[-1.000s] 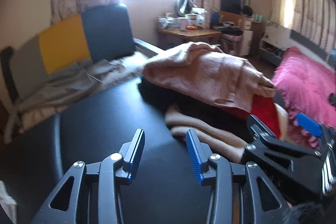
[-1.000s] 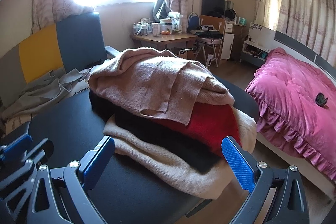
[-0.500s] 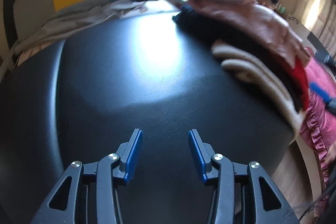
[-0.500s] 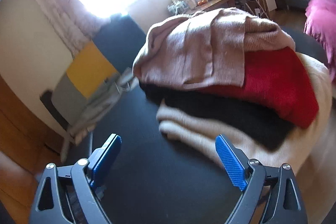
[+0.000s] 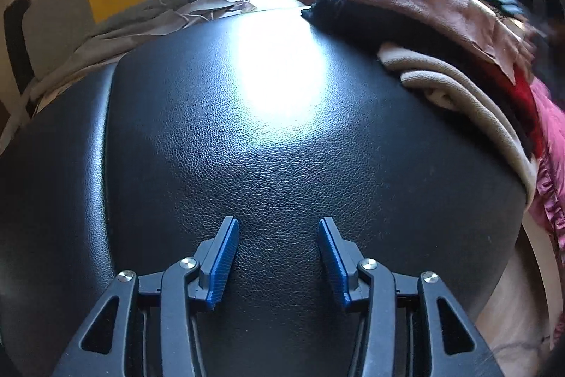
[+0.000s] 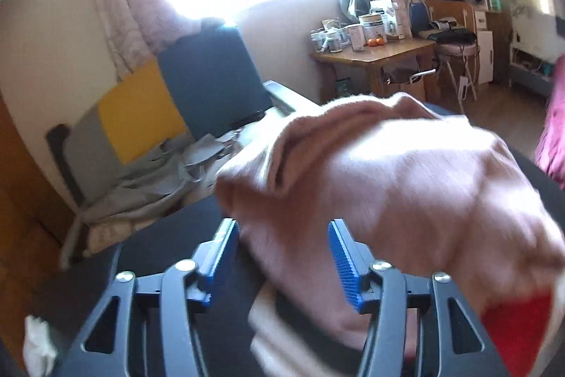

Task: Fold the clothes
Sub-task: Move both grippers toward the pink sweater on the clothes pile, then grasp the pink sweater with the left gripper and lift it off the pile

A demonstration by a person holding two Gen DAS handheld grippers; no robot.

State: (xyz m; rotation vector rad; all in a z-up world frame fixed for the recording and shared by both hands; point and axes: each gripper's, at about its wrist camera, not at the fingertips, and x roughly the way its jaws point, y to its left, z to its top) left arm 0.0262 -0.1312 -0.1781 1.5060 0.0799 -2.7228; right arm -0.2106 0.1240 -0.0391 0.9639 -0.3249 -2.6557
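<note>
Within the last second the right gripper (image 6: 282, 257) has been brought in from a wide spread to a narrower gap, and a fold of the pink sweater (image 6: 406, 186) now lies between its pads; whether it is pinched cannot be told through the blur. The left gripper (image 5: 278, 253) is held half open and empty over the bare black table (image 5: 247, 136). The clothes pile (image 5: 452, 66) is seen far right on the table. A garment is probably being taken for folding.
</note>
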